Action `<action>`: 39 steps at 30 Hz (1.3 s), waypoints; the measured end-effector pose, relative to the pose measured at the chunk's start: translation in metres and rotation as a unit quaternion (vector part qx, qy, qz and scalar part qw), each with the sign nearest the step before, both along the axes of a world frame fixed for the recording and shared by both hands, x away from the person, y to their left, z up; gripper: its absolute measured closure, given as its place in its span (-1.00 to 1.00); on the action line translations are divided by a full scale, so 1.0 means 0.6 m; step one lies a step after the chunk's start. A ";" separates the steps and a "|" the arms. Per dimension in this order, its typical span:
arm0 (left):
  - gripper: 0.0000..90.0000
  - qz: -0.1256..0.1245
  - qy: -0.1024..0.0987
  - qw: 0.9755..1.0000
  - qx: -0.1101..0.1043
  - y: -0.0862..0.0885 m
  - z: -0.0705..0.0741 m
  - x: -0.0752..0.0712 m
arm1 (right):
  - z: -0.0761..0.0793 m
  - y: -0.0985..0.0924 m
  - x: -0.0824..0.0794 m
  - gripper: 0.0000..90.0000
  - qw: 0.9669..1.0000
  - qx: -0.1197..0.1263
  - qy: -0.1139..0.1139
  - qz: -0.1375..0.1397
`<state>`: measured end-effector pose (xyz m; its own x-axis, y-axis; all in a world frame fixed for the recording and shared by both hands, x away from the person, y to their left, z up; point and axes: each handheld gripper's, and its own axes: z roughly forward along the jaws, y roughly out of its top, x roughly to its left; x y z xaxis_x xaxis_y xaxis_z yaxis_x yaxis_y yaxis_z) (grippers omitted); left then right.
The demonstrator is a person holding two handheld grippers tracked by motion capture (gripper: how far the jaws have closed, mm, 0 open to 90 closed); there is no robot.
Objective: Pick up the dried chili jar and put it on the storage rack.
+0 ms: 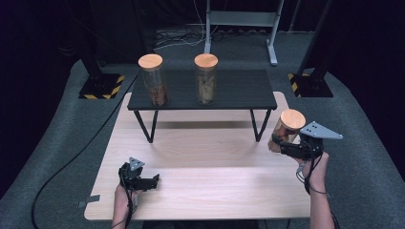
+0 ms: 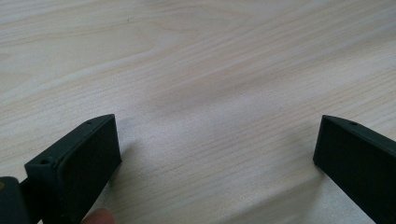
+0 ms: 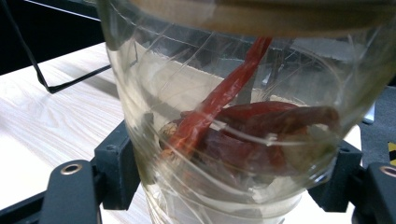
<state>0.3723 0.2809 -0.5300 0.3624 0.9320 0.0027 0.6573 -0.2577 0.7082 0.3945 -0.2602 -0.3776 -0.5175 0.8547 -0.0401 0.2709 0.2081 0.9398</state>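
Note:
At the table's right edge my right gripper is shut on a glass jar with a wooden lid, holding it tilted above the light wooden table. In the right gripper view the jar holds dried red chillies, and a black jaw presses on each side of the glass. My left gripper rests low over the near left of the table, open, with bare wood between its jaws. Two more lidded jars stand upright on the black shelf at the back.
The black shelf stands on thin metal legs over the table's far half, with open room beneath it. A black cable runs over the grey carpet at left. Stand bases with yellow-black tape flank the shelf.

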 end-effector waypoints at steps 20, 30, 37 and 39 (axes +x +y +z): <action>-1.00 0.000 0.000 1.000 0.000 0.000 0.000 0.000 | 0.025 0.008 0.012 -0.46 1.000 0.008 -0.006 0.010; -1.00 0.000 0.000 1.000 0.000 0.000 0.000 0.000 | 0.041 0.018 0.017 -0.46 1.000 0.005 -0.013 0.018; -1.00 0.000 0.000 1.000 0.000 0.000 0.000 0.000 | 0.051 0.023 0.022 -0.46 1.000 0.007 -0.018 0.021; -1.00 0.000 0.000 1.000 0.000 0.000 0.000 0.000 | 0.055 0.025 0.023 -0.46 1.000 0.006 -0.018 0.023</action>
<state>0.3723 0.2809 -0.5300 0.3620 0.9322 0.0021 0.6577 -0.2570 0.7081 0.4084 -0.2453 -0.3446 -0.5545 0.8308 -0.0488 0.2272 0.2075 0.9515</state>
